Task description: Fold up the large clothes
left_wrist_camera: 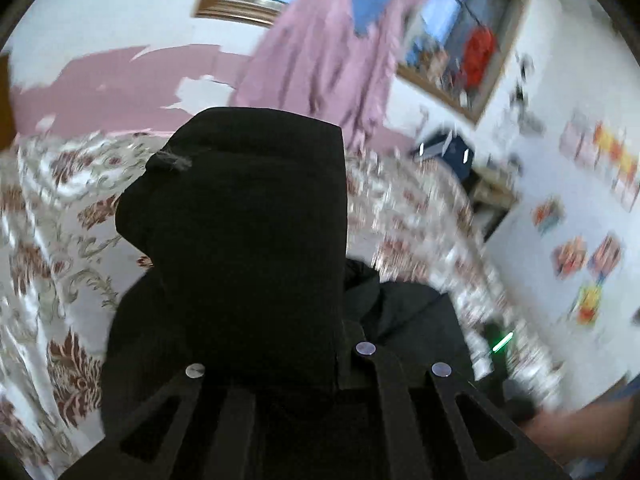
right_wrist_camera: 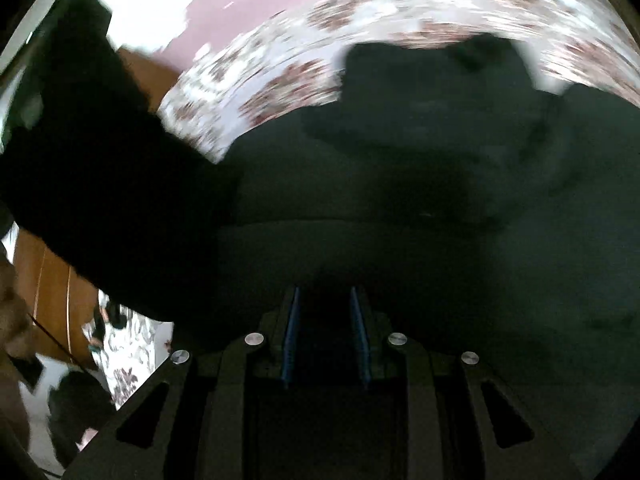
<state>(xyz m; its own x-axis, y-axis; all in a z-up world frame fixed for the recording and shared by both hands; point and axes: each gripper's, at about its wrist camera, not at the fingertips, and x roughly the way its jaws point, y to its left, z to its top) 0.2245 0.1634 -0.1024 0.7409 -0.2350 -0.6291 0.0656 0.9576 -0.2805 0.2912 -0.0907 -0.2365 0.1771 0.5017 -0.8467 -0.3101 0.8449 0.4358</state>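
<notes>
Here the left tool [left_wrist_camera: 280, 360] clamps the black garment [left_wrist_camera: 240, 220], while the right tool [right_wrist_camera: 325, 320] stands slightly parted over it.

Matt black cloth garment [left_wrist_camera: 240, 240], floral woven bedspread [left_wrist_camera: 60, 260]

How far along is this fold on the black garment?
Early to midway. Done: no finished fold is visible. In hand: the left tool is shut on a raised bunch of the black garment. The right tool stands over dark cloth. Left: lay it flat on the floral bedspread and finish folding.
</notes>
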